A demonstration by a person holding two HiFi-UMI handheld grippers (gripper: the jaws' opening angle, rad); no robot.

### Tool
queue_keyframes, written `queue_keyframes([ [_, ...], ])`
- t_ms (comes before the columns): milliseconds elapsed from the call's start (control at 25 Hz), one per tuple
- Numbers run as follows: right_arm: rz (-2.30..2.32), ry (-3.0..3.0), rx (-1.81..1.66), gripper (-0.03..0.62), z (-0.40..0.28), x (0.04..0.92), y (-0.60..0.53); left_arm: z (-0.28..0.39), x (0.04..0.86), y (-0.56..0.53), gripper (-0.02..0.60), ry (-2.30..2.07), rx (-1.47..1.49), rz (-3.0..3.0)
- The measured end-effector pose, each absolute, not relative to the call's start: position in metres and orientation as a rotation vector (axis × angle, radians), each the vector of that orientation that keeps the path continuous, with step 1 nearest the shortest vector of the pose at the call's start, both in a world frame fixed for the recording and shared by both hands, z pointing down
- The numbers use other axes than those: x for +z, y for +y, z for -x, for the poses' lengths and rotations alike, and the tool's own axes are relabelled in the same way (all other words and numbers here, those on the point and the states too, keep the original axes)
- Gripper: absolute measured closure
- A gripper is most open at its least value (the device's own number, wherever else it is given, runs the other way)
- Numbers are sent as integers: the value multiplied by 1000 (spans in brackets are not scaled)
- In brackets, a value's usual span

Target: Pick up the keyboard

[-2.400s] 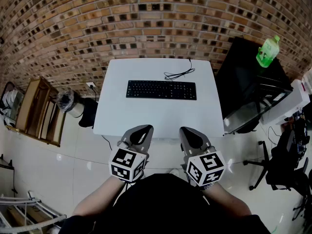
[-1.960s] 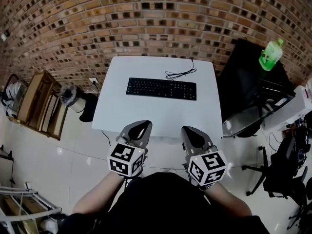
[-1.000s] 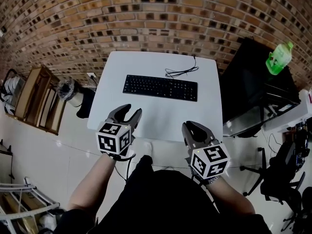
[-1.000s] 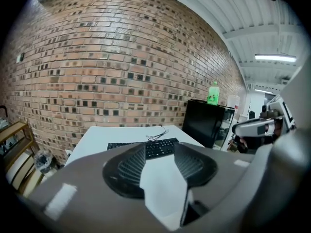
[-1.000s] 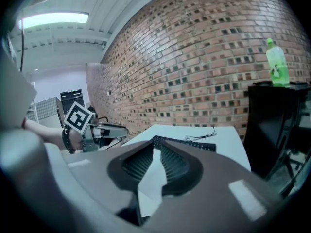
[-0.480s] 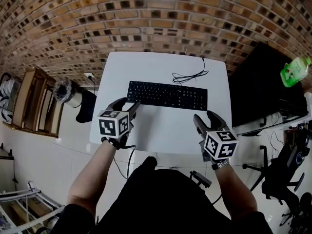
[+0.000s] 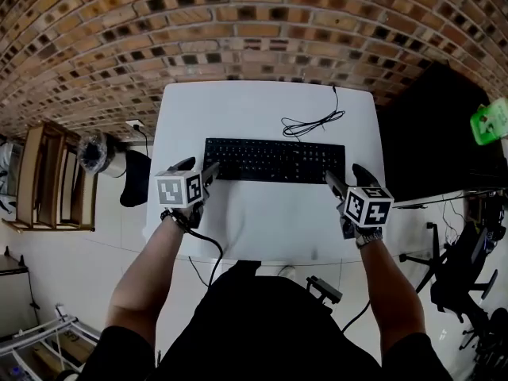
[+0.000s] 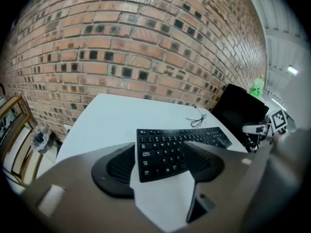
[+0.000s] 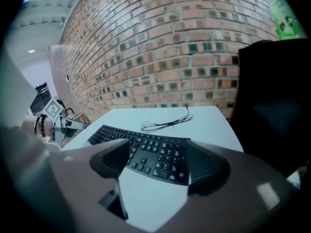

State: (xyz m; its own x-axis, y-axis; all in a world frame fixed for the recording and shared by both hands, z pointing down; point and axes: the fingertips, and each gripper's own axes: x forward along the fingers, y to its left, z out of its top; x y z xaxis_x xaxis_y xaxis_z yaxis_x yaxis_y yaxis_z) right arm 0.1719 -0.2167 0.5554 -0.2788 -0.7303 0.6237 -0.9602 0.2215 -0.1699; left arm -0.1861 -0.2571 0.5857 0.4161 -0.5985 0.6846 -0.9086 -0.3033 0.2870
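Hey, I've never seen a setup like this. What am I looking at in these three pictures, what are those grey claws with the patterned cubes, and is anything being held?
There is no robot here. A person holds a two-jaw gripper in each hand, and the patterned cubes are part of those grippers. The top-down picture comes from a camera on the person's head and shows the left gripper and the right gripper from above. The other two pictures come from a camera riding on each gripper, looking out along its jaws. On the white table lie a black keyboard and a looped black cable, in front of a brick wall. Both grippers' jaws have just been opening and stand apart, one gripper at each end of the keyboard. An end of the keyboard shows in each gap, but no pads press on it, so nothing is held yet.
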Motion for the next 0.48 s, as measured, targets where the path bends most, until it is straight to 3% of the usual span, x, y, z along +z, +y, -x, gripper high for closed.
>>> queue_keyframes([
  [480, -1525, -2007, 883, 144, -189, 621, -257, 188, 641, -282, 241, -1184, 685, -1958],
])
